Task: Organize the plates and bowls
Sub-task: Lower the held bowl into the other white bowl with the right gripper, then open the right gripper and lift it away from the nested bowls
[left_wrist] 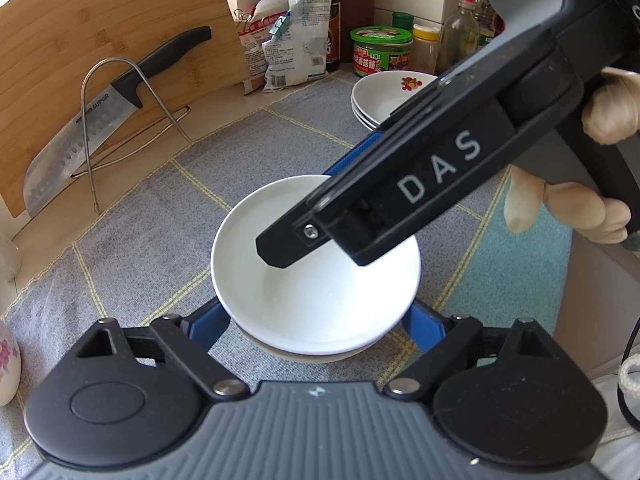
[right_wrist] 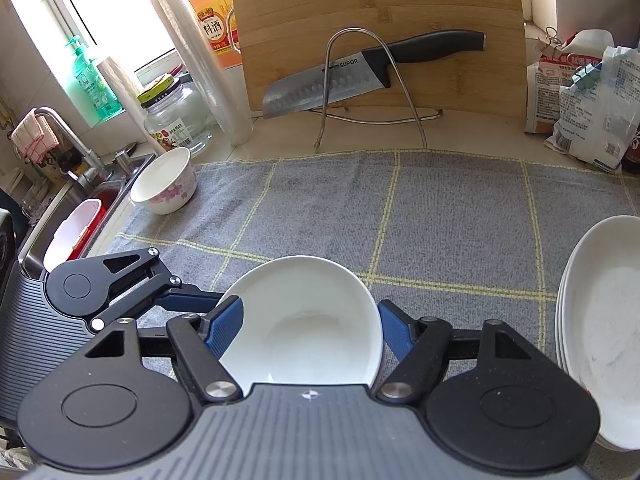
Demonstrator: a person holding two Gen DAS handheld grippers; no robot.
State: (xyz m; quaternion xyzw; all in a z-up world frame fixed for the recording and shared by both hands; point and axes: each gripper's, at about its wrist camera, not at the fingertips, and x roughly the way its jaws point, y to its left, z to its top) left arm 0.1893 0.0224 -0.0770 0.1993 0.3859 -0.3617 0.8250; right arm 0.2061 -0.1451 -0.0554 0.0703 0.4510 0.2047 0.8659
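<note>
From the left claw's camera, the left claw has its blue fingers spread either side of a small white bowl, off its rim, so it looks released. That bowl sits on another dish right in front of the claw, on a grey checked cloth with yellow lines. The right claw comes in from the upper right, its black body over the bowl, held by a gloved hand. Beyond it, further right, sits a stack of plates. Ahead and to the left a knife leans in a wire stand against a wooden board. Bags, jars and bottles crowd the far corner.

From the right claw's camera, the right claw has the same bowl between its blue fingers; both seem to touch the rim, so it appears to be grasping the bowl. The left claw lies just to its left. The plates are close on the right. Far left ahead stands a flowered bowl by the sink, under a bright window.
</note>
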